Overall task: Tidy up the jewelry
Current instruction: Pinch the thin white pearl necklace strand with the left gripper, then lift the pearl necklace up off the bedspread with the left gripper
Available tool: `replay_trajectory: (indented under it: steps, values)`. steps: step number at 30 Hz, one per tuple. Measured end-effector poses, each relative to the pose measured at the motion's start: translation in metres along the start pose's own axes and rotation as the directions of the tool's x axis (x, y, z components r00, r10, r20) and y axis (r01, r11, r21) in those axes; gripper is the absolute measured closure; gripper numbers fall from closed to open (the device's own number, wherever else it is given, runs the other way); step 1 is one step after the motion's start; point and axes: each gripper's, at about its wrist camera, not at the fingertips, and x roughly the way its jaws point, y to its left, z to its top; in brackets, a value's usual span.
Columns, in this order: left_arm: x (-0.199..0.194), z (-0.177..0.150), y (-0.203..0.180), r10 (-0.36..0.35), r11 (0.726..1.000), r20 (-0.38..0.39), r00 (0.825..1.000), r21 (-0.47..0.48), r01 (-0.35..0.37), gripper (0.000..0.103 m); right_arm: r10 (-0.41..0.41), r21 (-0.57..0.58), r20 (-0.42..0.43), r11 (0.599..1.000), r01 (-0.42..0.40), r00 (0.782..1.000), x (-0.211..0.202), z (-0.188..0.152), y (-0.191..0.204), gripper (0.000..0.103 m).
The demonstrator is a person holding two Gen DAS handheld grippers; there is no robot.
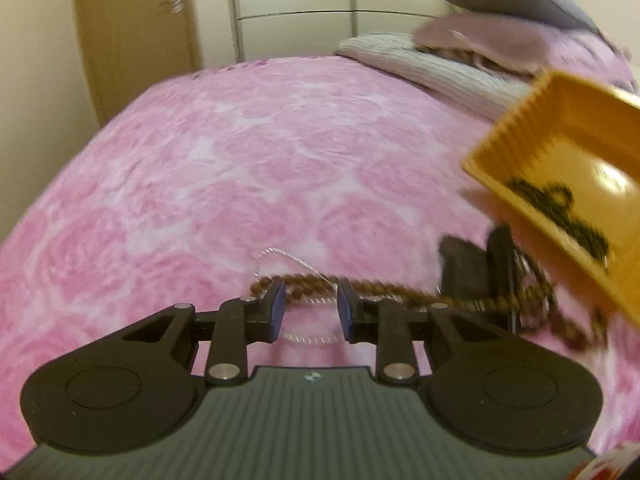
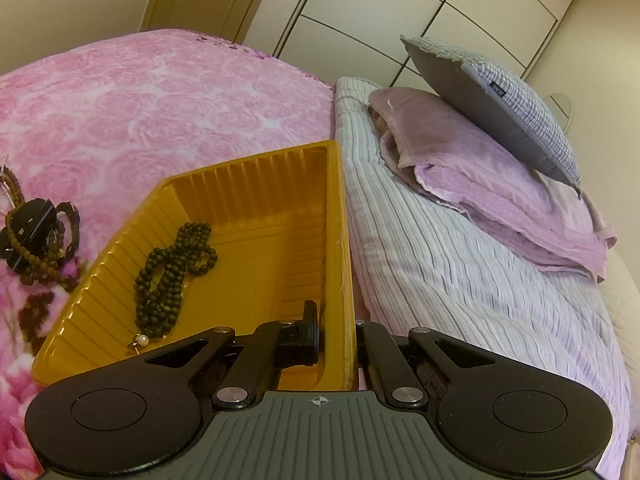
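My right gripper (image 2: pixel 336 340) clamped on yellow tray (image 2: pixel 256 184) side wall; dark bead necklace (image 2: pixel 172 276) already inside. My left gripper (image 1: pixel 311 308) jaws apart, nothing pinched, over brown bead necklace (image 1: pixel 304 282) and thin silver chain (image 1: pixel 280 254) on pink blanket (image 1: pixel 240 152). I should dip lower, pinch beads only, keep tray flat

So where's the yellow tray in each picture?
Left wrist view: the yellow tray is at the right edge, tilted and blurred, with dark beads inside.
Right wrist view: it fills the lower middle, its right wall pinched by the right hand-held gripper.
Shared landmark: the black clip tangled in brown beads on the pink blanket, right of centre in the left view, far left in the right view.
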Motion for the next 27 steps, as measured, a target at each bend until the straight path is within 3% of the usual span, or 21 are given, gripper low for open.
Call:
replay_trajectory:
  steps: [4, 12, 25, 27]
  values:
    - [0.011, 0.008, 0.012, -0.026, 0.993, -0.011, 1.000, -0.114, 0.024, 0.078, 0.000, -0.002, -0.001, 1.000, 0.000, 1.000, 0.001, 0.001, -0.001, 0.100]
    - [0.023, 0.015, 0.022, -0.051, 0.974, -0.028, 0.998, -0.221, 0.043, 0.079, 0.000, -0.005, 0.001, 1.000, 0.000, 1.000, 0.001, 0.002, 0.000, 0.100]
    - [0.034, 0.020, 0.006, -0.086, 0.982, -0.035, 0.996, -0.174, 0.078, 0.079, -0.005, -0.006, -0.002, 1.000, 0.004, 1.000, 0.002, 0.004, 0.001, 0.100]
    - [0.036, 0.021, 0.007, -0.076, 0.983, -0.044, 0.996, -0.174, 0.068, 0.085, -0.005, -0.005, -0.003, 1.000, 0.005, 1.000, 0.003, 0.004, 0.001, 0.100]
